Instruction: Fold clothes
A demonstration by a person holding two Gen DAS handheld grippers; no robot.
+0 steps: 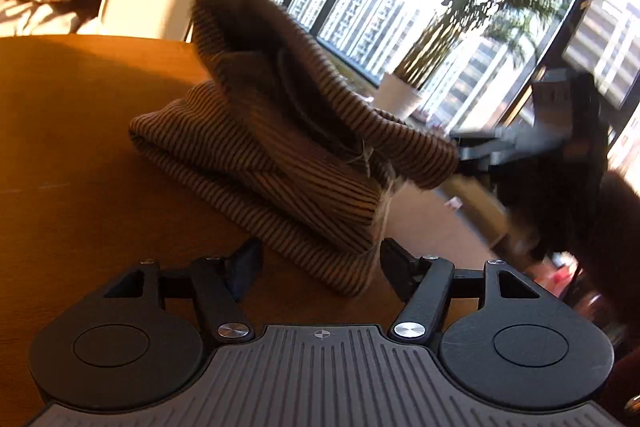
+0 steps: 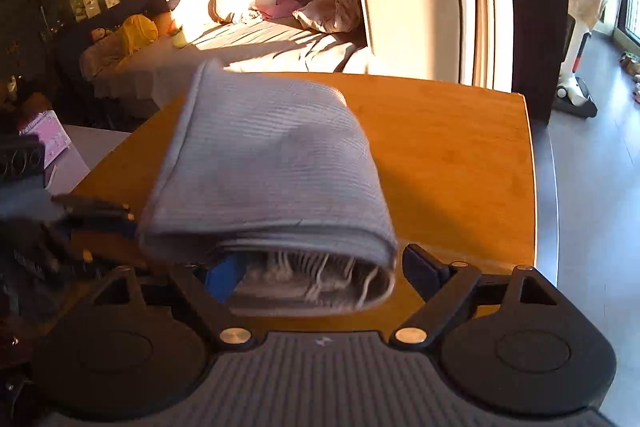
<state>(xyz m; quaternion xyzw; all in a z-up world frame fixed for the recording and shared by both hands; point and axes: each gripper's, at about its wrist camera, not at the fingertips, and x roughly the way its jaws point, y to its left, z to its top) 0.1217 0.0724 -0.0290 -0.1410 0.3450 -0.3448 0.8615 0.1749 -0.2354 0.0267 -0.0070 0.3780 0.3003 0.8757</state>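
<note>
A brown striped garment (image 1: 280, 147) lies folded in thick layers on the wooden table (image 1: 80, 147), its top fold standing up in a hump. My left gripper (image 1: 320, 263) is open, and the garment's near corner reaches between its fingers without being pinched. In the right wrist view the same garment (image 2: 264, 163) looks grey in shadow, with loose threads at its near end. That end sits between the fingers of my right gripper (image 2: 320, 271), which is open, its right finger apart from the cloth. The left gripper (image 2: 100, 209) shows blurred at the garment's left side.
The table's rounded right edge (image 2: 532, 187) drops to a grey floor with a stick vacuum (image 2: 576, 67). A beige sofa arm (image 2: 416, 27) and a bed with cushions (image 2: 280, 39) stand behind the table. A potted palm (image 1: 400, 95) stands by the windows.
</note>
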